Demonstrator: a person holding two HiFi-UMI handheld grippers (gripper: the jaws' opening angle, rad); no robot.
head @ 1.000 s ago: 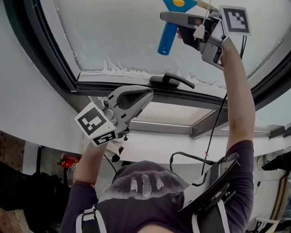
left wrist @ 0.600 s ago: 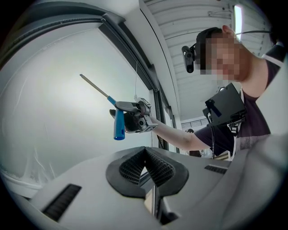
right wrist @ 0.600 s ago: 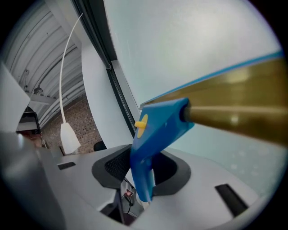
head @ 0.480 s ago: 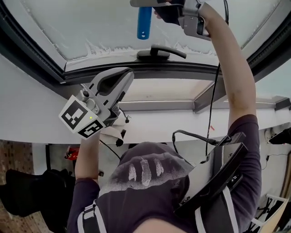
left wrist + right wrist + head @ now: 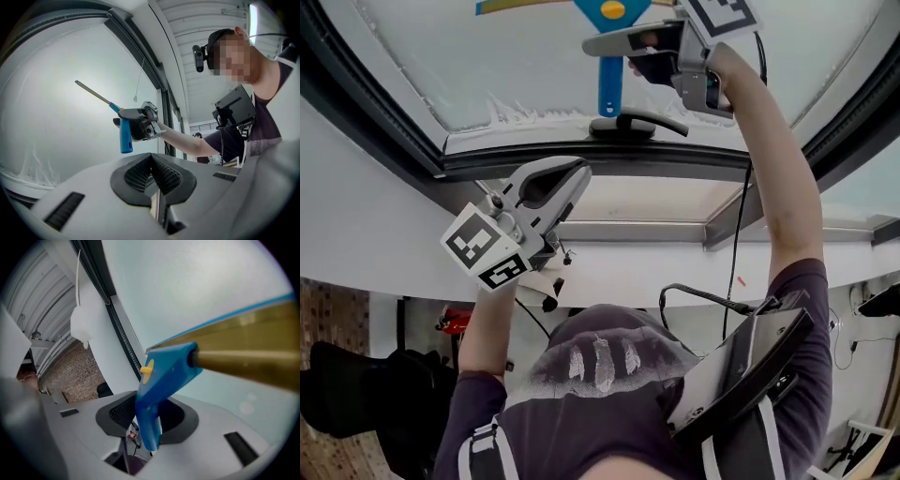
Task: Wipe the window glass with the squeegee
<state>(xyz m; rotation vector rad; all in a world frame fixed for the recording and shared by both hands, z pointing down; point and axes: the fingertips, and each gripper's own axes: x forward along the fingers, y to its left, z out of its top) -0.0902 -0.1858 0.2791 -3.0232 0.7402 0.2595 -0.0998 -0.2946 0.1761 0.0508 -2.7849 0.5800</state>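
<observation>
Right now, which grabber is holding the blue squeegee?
The right gripper, up by the glass, clamps the squeegee by its blue handle. The left gripper hangs lower, shut and empty.

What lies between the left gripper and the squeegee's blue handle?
The dark window frame and its black window handle lie between left gripper and squeegee, as the head view shows.

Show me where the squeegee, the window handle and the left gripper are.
squeegee [image 5: 608, 86]: head view, on its blue handle.
window handle [image 5: 630, 122]: head view, on the black lever.
left gripper [image 5: 151, 158]: left gripper view, where its shut jaws meet.
</observation>
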